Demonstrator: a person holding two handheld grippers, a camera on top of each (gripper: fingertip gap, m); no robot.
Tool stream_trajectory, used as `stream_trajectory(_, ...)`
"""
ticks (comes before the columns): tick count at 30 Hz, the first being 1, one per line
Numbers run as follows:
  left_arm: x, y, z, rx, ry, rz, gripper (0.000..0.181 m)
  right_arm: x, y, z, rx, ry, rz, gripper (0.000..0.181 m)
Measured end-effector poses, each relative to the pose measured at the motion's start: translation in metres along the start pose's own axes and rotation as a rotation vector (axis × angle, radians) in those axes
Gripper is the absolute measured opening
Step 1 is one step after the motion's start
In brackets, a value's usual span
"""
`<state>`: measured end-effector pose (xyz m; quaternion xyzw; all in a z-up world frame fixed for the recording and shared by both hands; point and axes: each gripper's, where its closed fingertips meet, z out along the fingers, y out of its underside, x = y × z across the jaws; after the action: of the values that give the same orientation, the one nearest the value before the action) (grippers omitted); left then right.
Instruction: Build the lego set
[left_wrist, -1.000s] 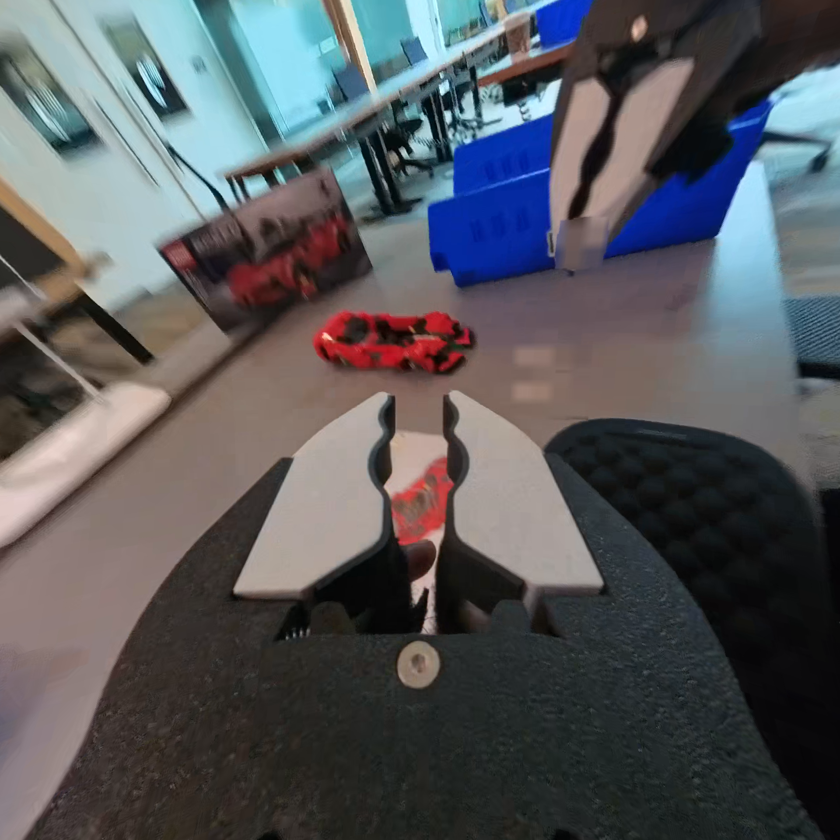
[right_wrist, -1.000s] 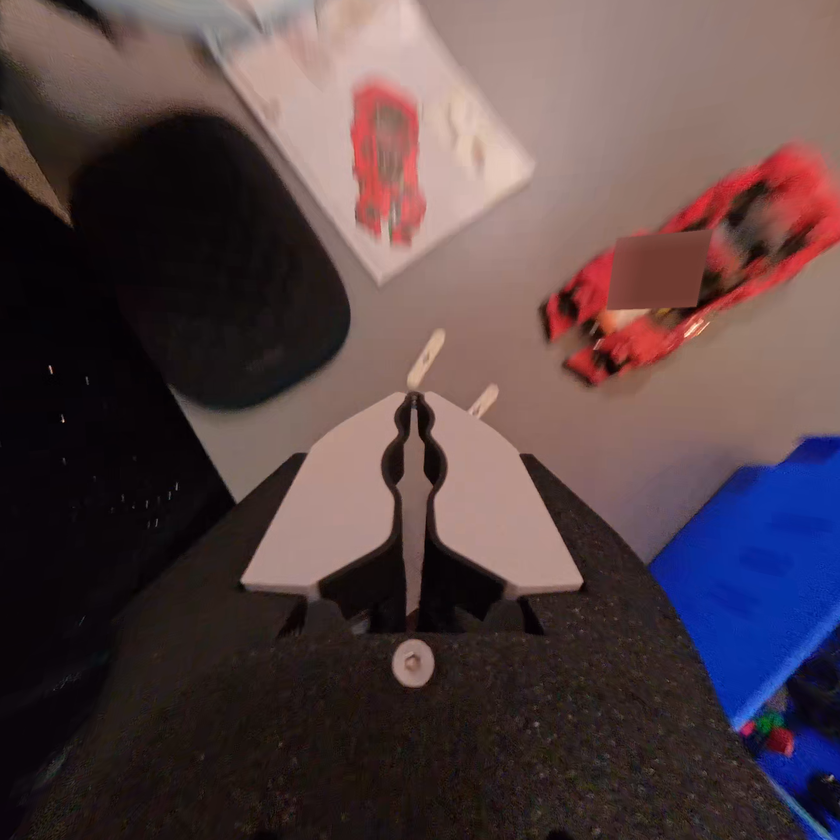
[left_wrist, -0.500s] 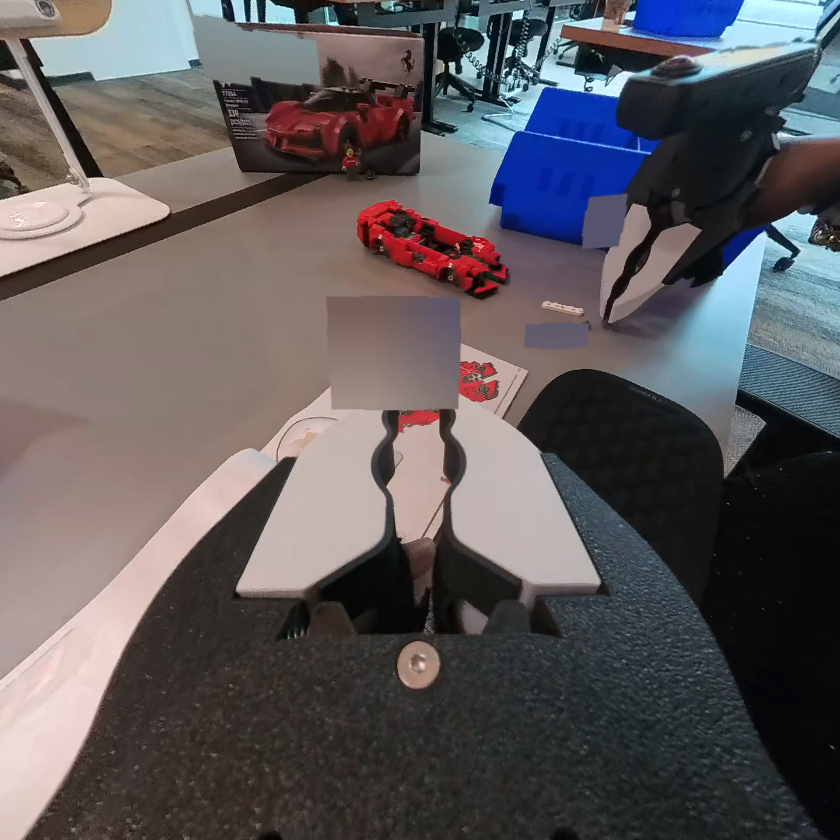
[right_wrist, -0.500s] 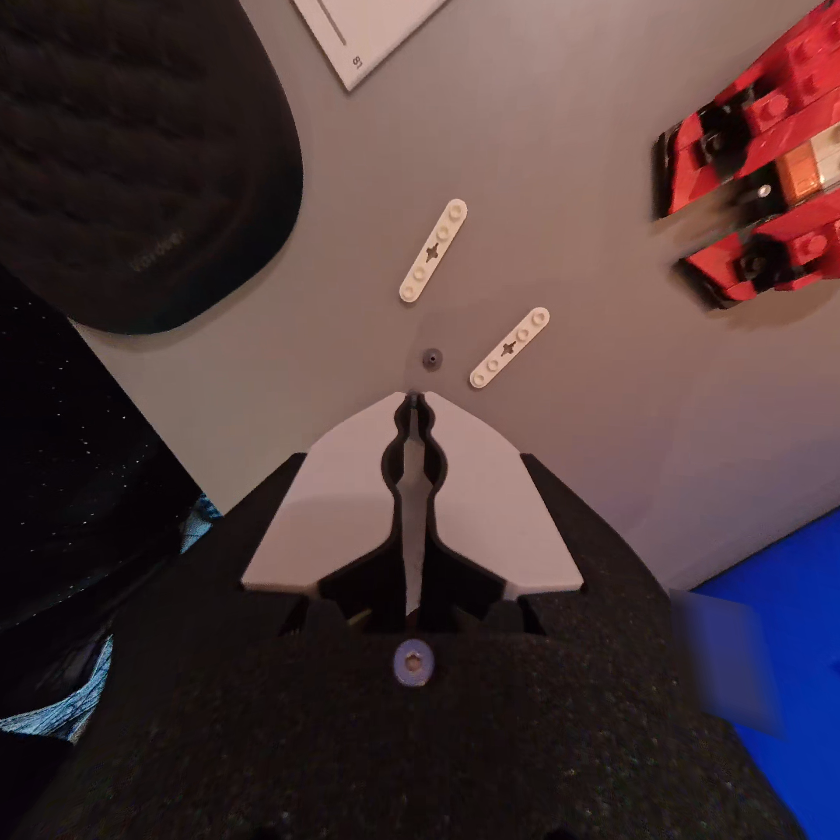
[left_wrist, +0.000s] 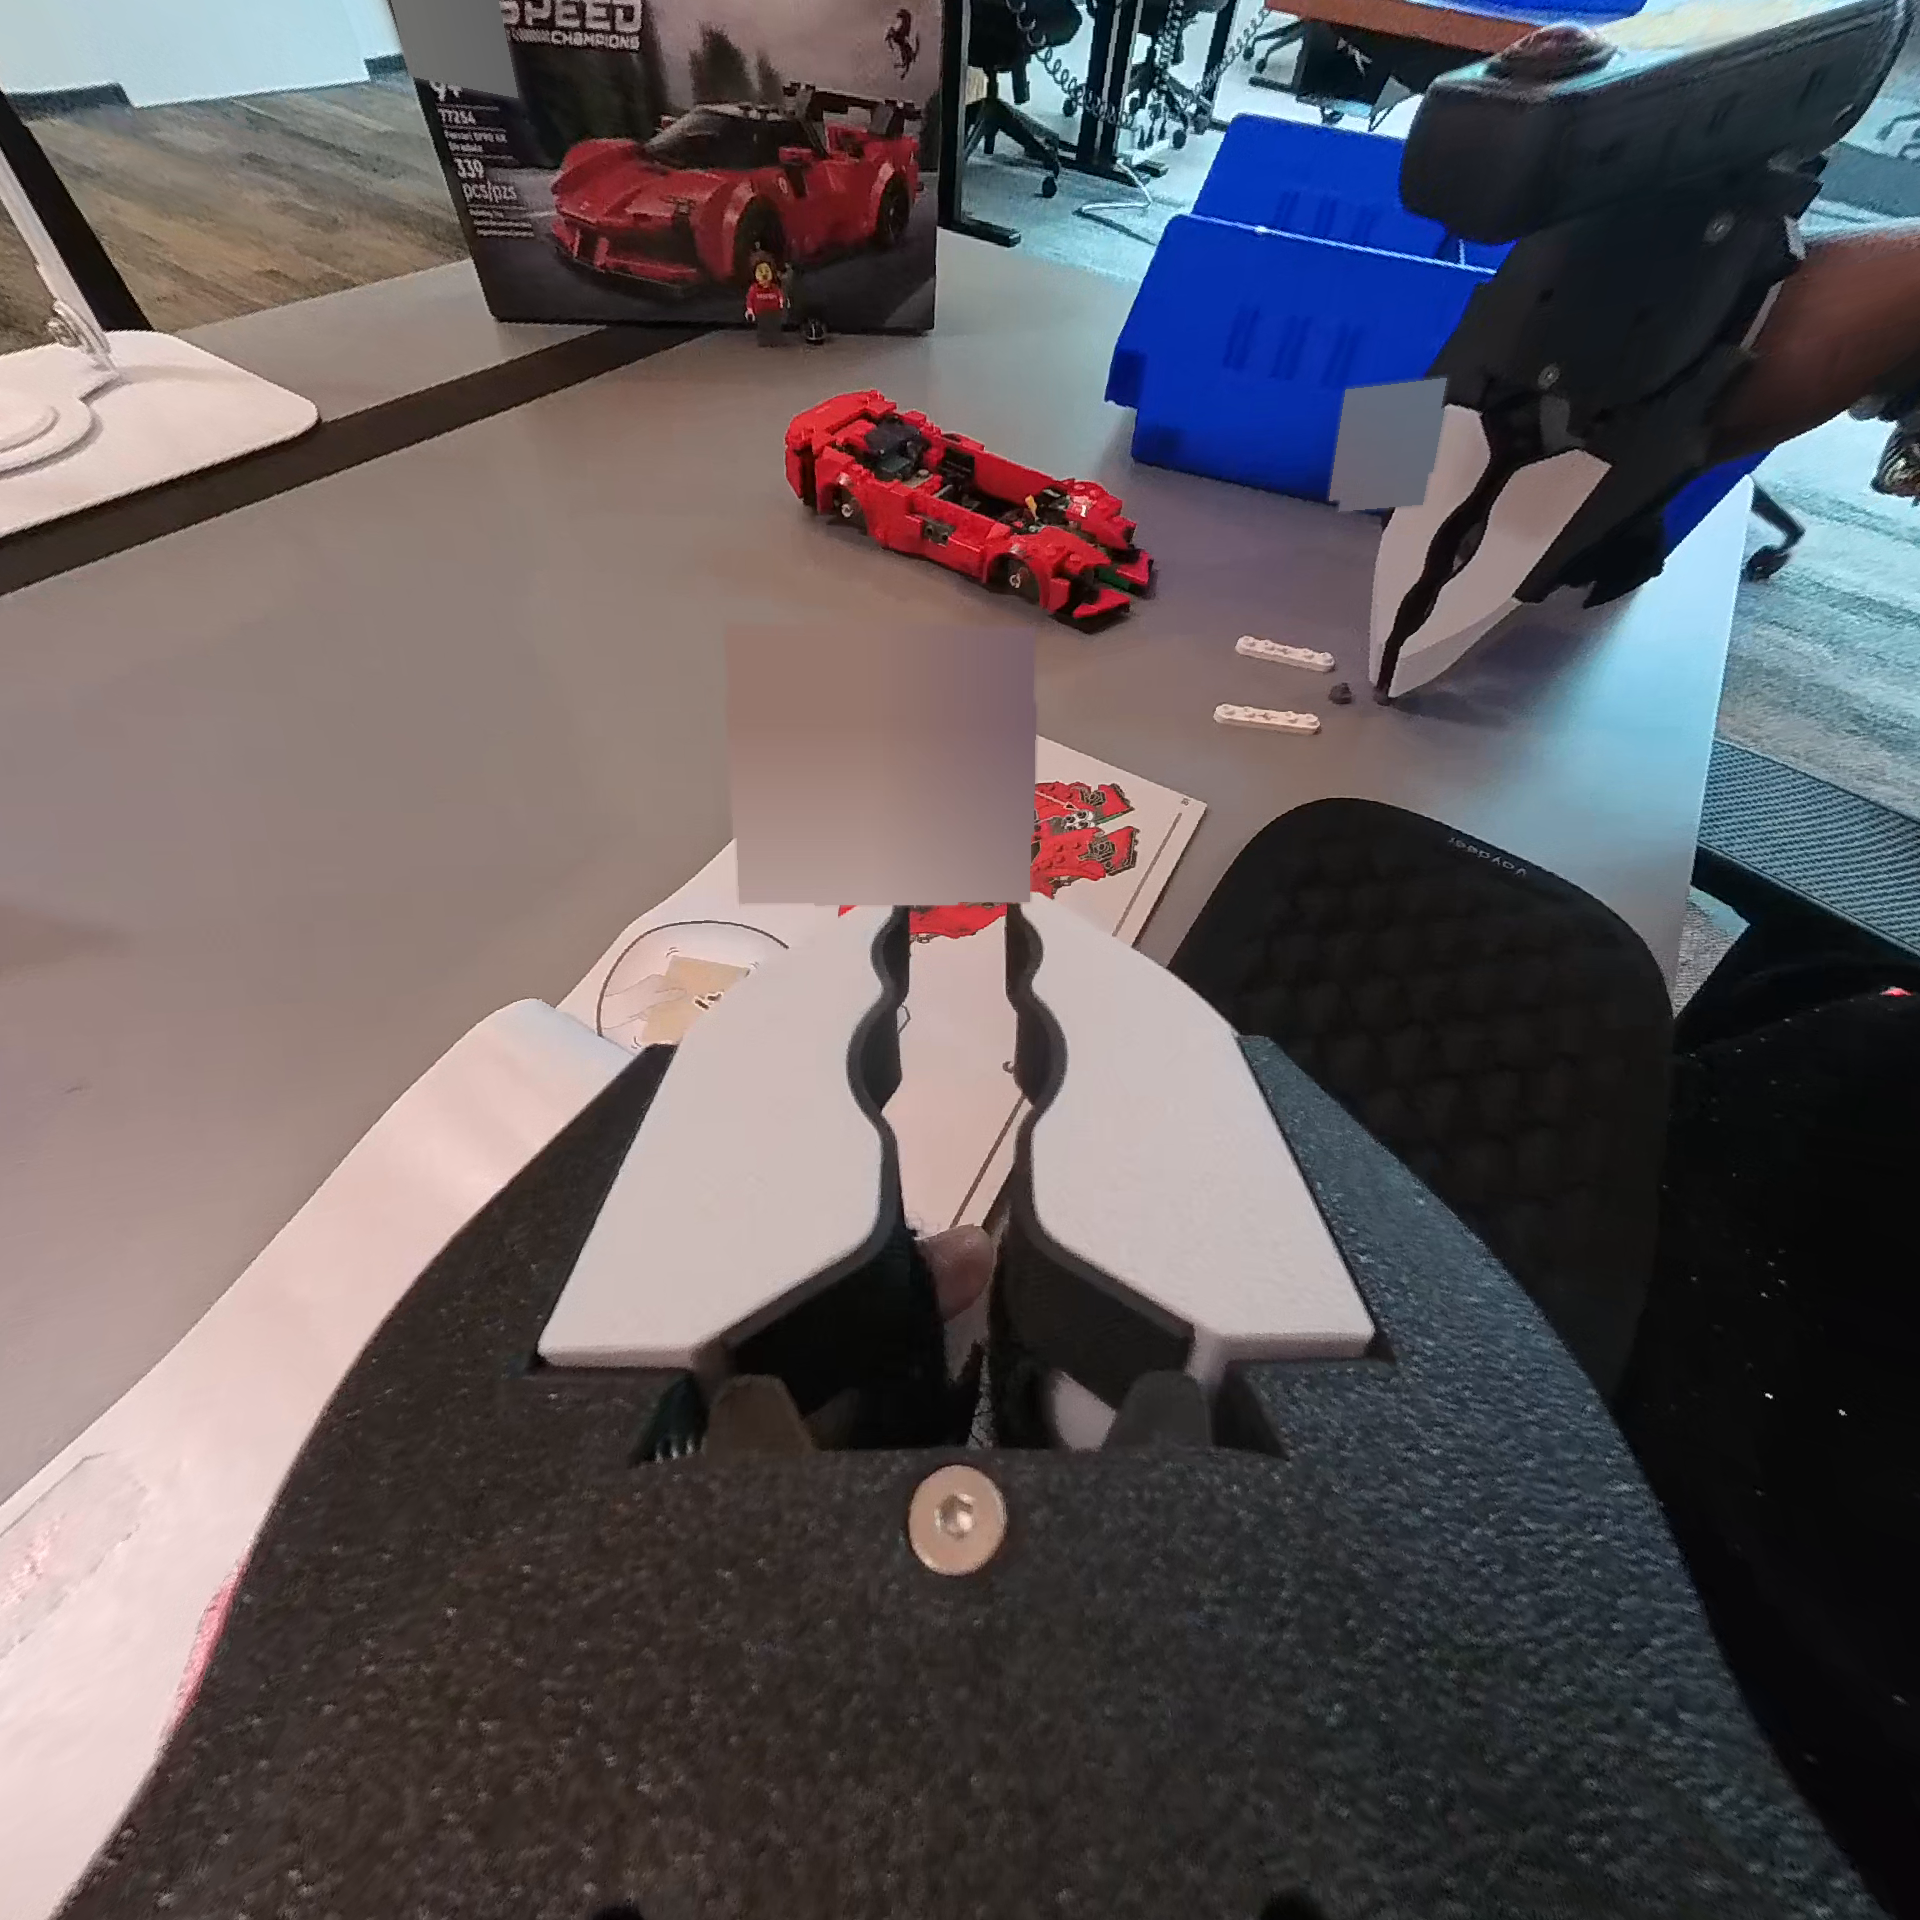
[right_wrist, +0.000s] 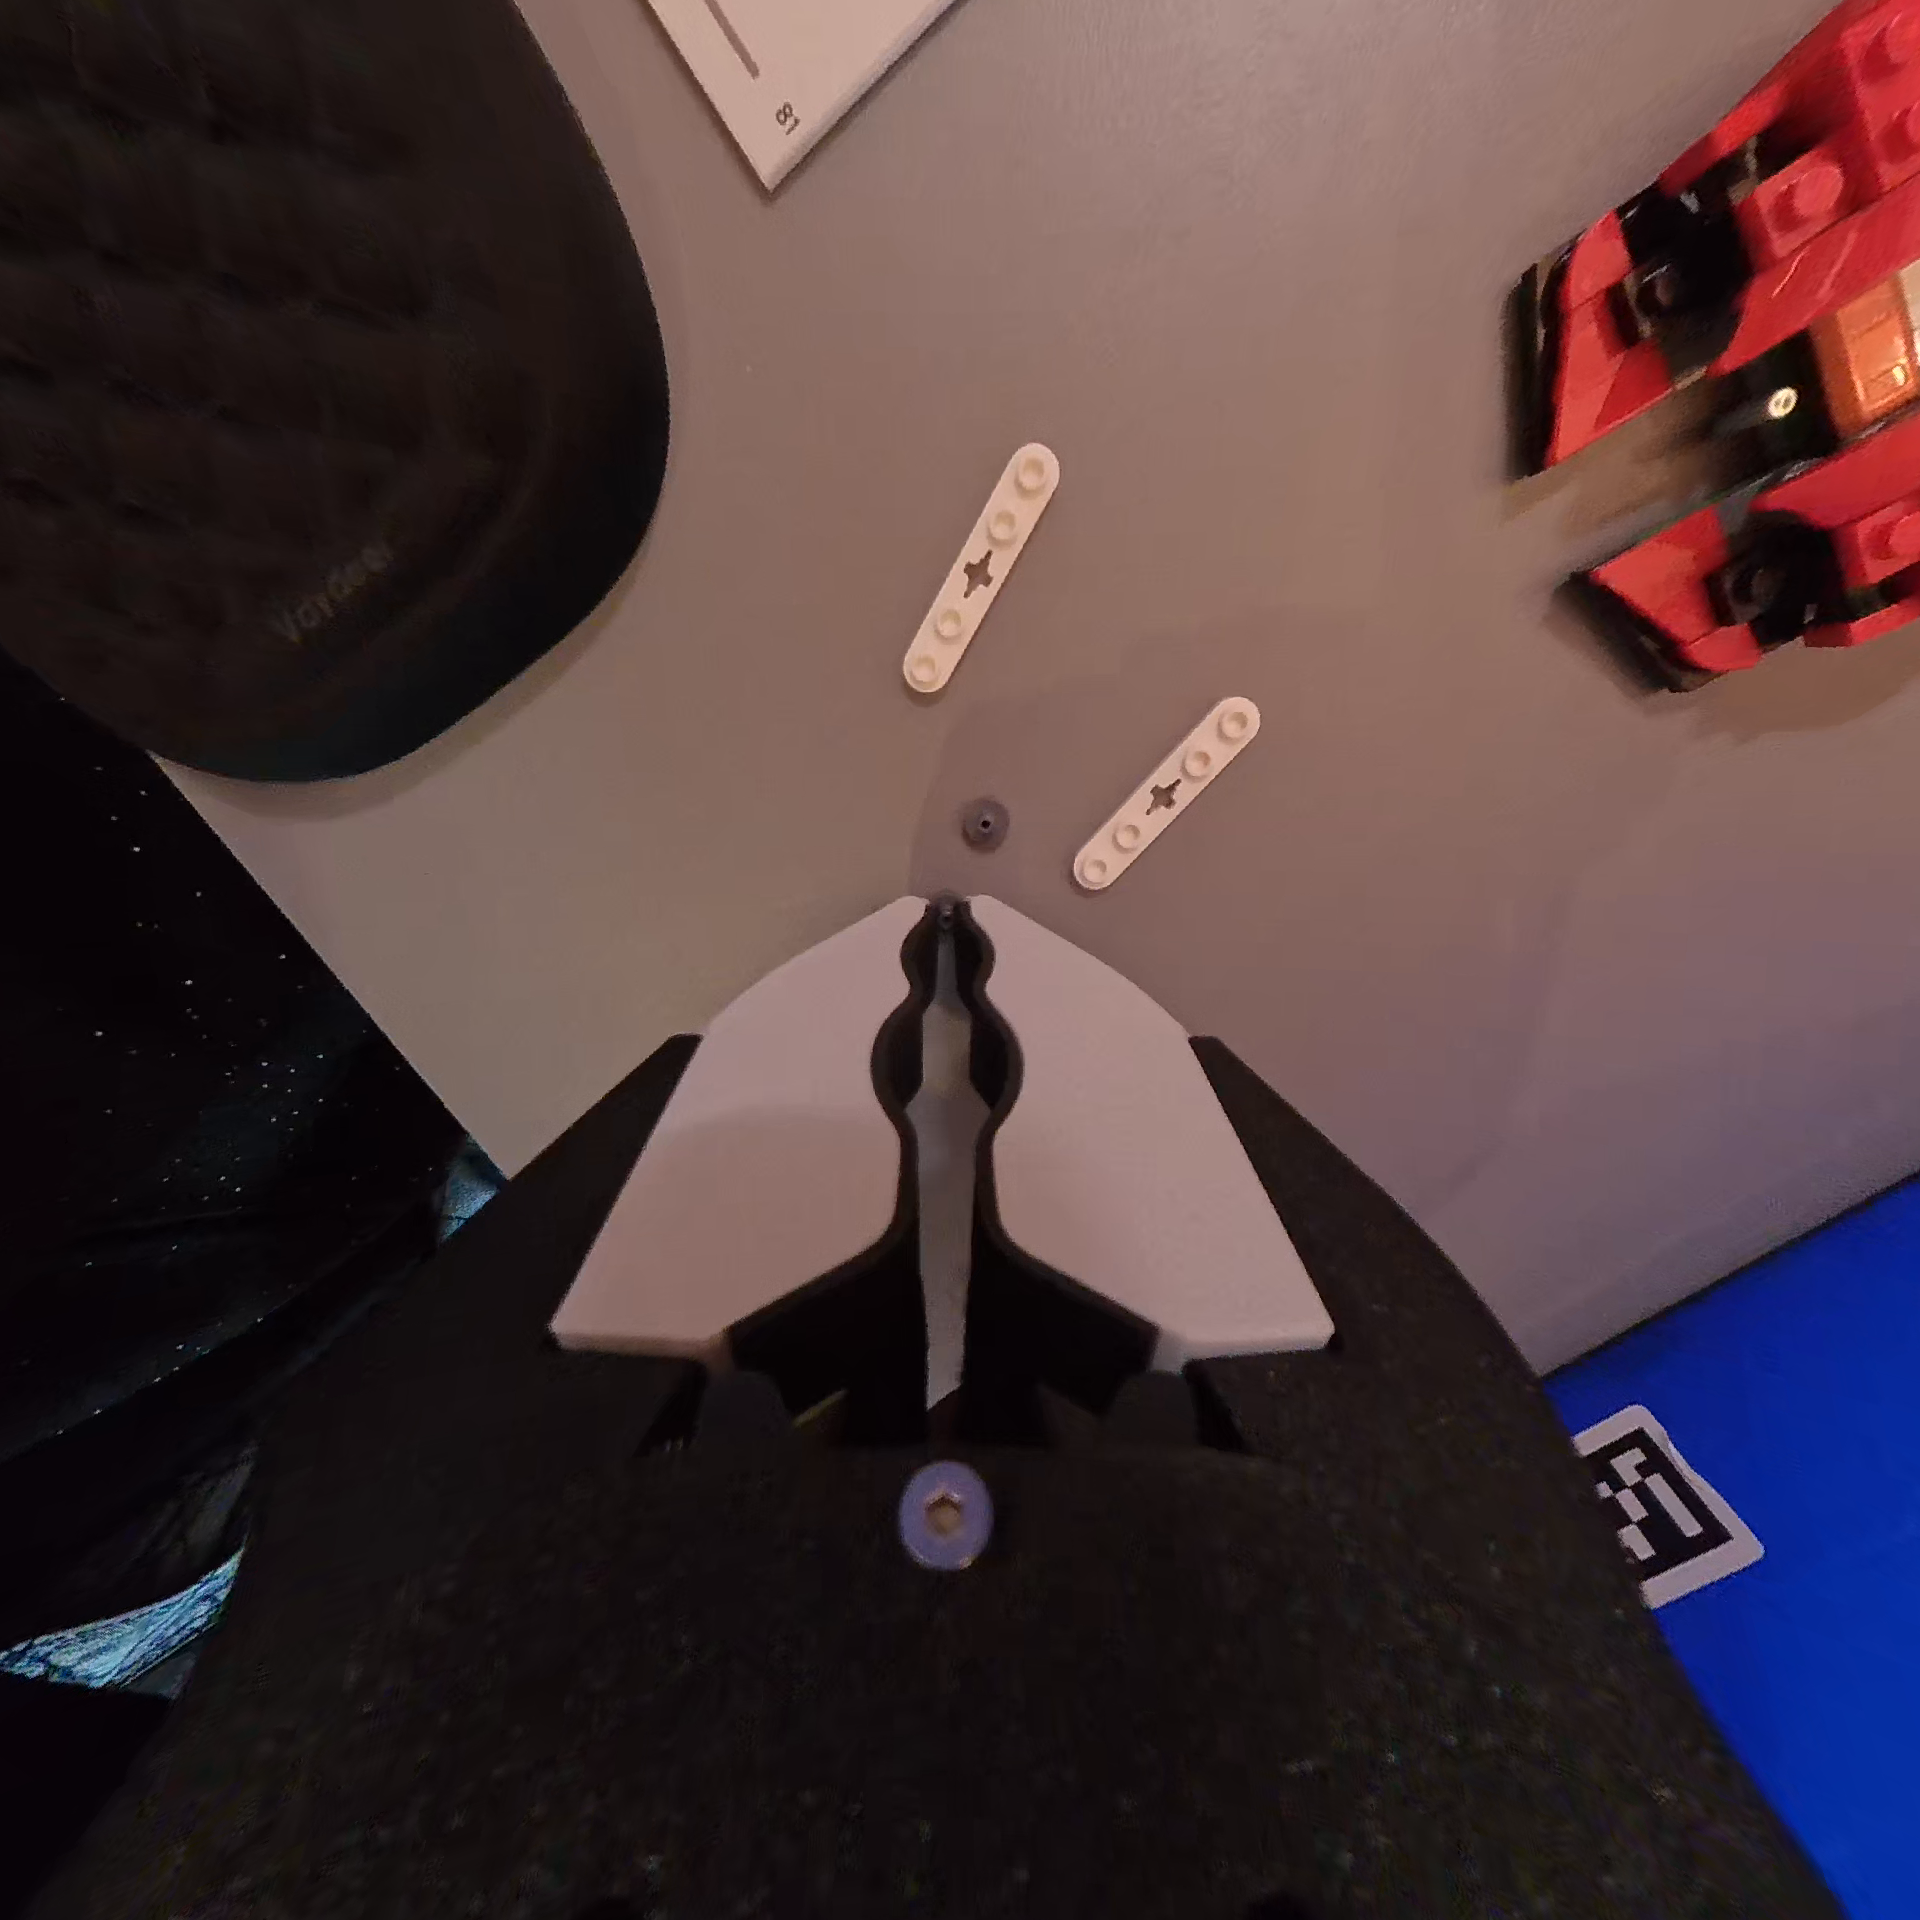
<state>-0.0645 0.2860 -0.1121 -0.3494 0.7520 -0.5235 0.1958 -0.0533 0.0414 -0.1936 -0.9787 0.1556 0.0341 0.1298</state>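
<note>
A partly built red Lego car (left_wrist: 966, 509) stands on the grey table (left_wrist: 364, 675); its nose shows in the right wrist view (right_wrist: 1766, 395). Two white plates (right_wrist: 982, 566) (right_wrist: 1166, 795) and a small grey round piece (right_wrist: 984, 824) lie just ahead of my right gripper (right_wrist: 948, 909). That gripper is shut, with a tiny dark piece pinched at its tips, which touch the table. It also shows in the left wrist view (left_wrist: 1387, 691). My left gripper (left_wrist: 951, 920) is open and empty above the instruction booklet (left_wrist: 1122, 862). A blur patch hides its tips.
The set's box (left_wrist: 707, 166) stands at the back. Blue bins (left_wrist: 1299, 343) are behind the right gripper. A black chair back (left_wrist: 1434, 1039) rises at the table's near edge. A white lamp base (left_wrist: 135, 426) sits far left. Tip to tip, the grippers are about 25 cm apart.
My right gripper has come down from above to the table beside the white plates. The left gripper's view has swung and steadied over the booklet. Little has moved in the last half second.
</note>
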Motion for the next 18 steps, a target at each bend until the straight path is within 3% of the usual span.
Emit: stream_trajectory(18, 0.0002, 0.0054, 0.0043, -0.011, 0.016, -0.002, 0.018, 0.0004, 0.001, -0.0019, -0.007, 0.007, 0.01, 0.008)
